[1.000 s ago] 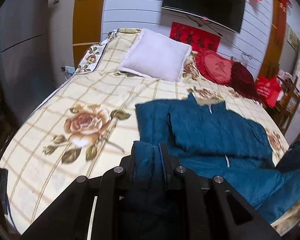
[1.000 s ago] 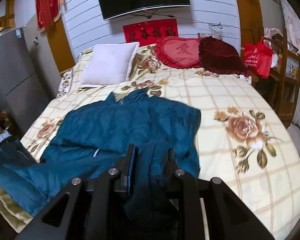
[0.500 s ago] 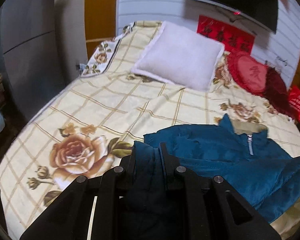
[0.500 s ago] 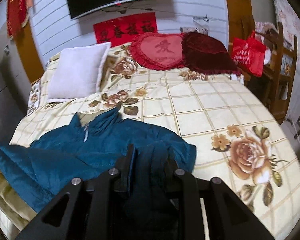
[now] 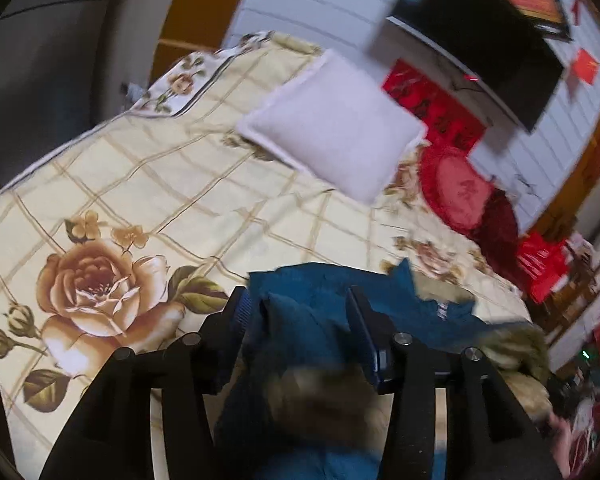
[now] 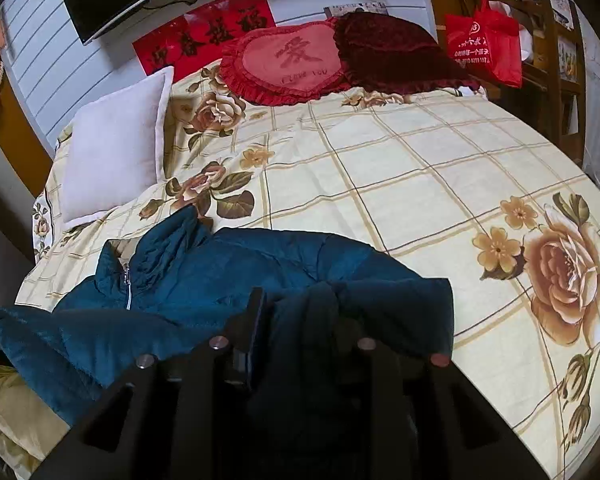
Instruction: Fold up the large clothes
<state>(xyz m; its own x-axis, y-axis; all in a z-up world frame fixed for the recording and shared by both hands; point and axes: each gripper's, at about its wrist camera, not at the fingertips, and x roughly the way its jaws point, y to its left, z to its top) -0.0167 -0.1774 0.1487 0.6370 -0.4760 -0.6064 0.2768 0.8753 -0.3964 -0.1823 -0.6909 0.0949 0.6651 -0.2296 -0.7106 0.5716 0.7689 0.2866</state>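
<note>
Jacket (image 6: 228, 276) looks puffy, floppy and bulky, so grab hems: left gripper (image 5: 300, 312) spread around fabric, right gripper (image 6: 296, 312) pinching it.

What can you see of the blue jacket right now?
The blue jacket is a teal, quilted, puffy-looking coat with a stand collar and a silver front zipper, closed at the neck. It lies partly folded on the floral checked bedspread, collar toward the white pillow. A tan lining shows at its near edge. The right gripper pinches a fabric bunch; the left gripper has fabric between its wider-spread fingers.
</note>
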